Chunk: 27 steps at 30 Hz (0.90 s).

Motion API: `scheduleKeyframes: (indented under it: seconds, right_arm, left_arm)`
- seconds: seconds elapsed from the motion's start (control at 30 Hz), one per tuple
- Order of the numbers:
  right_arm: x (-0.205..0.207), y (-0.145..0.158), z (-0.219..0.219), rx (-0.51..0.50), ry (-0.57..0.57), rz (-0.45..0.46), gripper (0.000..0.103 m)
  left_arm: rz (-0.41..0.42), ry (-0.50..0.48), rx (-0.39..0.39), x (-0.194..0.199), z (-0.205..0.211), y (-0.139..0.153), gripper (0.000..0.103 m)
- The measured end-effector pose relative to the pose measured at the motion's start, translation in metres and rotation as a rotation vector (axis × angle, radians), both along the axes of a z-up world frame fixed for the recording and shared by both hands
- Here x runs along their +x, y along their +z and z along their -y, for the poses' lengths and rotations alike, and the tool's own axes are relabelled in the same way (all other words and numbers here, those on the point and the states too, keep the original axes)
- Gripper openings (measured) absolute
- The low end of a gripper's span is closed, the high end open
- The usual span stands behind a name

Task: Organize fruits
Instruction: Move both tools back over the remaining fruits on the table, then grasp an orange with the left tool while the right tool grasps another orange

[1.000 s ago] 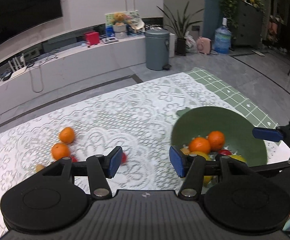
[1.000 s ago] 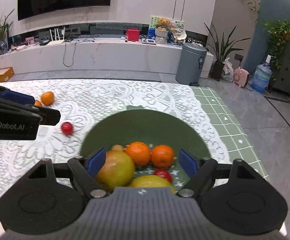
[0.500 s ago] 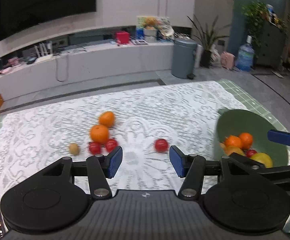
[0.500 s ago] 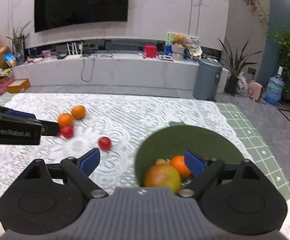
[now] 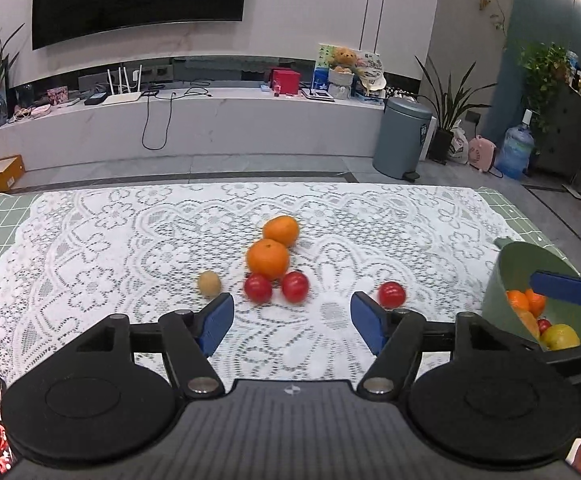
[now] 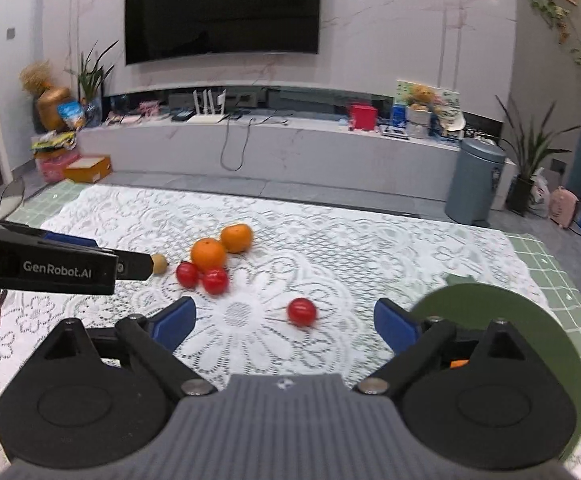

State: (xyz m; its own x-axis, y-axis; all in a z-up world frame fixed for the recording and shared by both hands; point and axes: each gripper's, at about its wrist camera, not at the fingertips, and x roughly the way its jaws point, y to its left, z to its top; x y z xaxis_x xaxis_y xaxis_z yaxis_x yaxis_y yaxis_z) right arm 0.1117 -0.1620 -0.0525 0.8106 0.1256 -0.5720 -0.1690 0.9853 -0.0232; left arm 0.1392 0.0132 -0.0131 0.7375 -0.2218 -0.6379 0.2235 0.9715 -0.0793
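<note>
Loose fruit cluster (image 5: 268,258) on lace cloth (image 5: 90,264) (green bowl (image 5: 502,280) apart)

We see white lace cloth (image 5: 90,264) over the tabletop; the green bowl (image 5: 506,280) looks matt plastic. The tomatoes (image 5: 295,286) shine glossy; the oranges (image 5: 267,259) look dimpled.

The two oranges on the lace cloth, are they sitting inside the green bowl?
No: both oranges lie on the lace cloth, well apart from the green bowl at the right edge.

Both grippers wide, nothing held.
Left gripper (image 5: 292,322) and right gripper (image 6: 285,322) jaws just opened further, tilted down over the cloth (image 5: 130,240).
</note>
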Motion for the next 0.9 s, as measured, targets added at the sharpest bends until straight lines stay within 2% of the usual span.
scheduleKeyframes:
  seconds: [0.37,0.6,0.8,0.9]
  right_arm:
    - [0.051,-0.021,-0.026,-0.021,0.041,-0.078,0.091]
    - [0.081,-0.035,-0.034,-0.06,0.078,-0.112,0.08]
    - [0.12,-0.037,-0.025,-0.011,0.064,-0.146,0.074]
    - [0.14,-0.037,-0.018,-0.004,0.044,-0.171,0.073]
  left_arm:
    - [-0.051,0.054,-0.068,0.019,-0.037,-0.023,0.079]
    - [-0.118,0.087,-0.103,0.044,-0.042,-0.037,0.077]
    - [-0.117,0.015,-0.111,0.072,-0.031,-0.035,0.076]
    - [-0.141,-0.022,-0.096,0.091,-0.023,-0.037,0.075]
